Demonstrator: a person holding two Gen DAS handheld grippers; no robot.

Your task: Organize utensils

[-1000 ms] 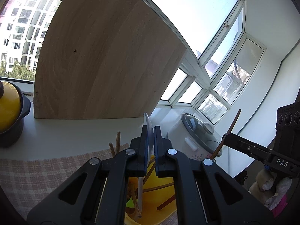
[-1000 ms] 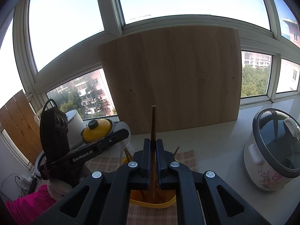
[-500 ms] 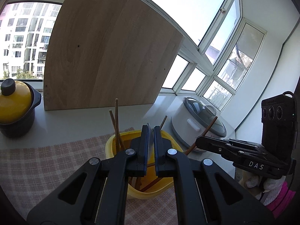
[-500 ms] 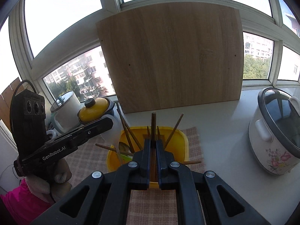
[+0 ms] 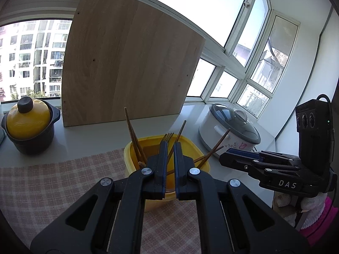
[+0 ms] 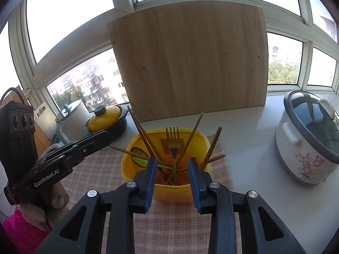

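A yellow tub [image 6: 199, 139] [image 5: 197, 150] stands on a checked cloth and holds several wooden chopsticks [image 6: 144, 134], a fork [image 6: 173, 139] standing upright, a spoon and a green utensil [image 6: 144, 162]. My right gripper [image 6: 172, 160] is open and empty just in front of the tub; it also shows at the right of the left wrist view [image 5: 241, 154]. My left gripper [image 5: 169, 146] has its jaws a little apart, with the fork [image 5: 168, 136] showing in the gap beyond them. It also shows in the right wrist view [image 6: 99, 136], left of the tub.
A wooden board [image 6: 190, 63] leans against the window behind the tub. A white rice cooker [image 6: 307, 139] stands at the right. A yellow-lidded black pot [image 6: 106, 119] and a white pot [image 6: 73, 118] stand at the left. The checked cloth [image 6: 89, 169] covers the near counter.
Both grippers have come down toward the tub and opened. The right one has let go of a chopstick and the left one of a flat utensil; a fork now stands in the tub.
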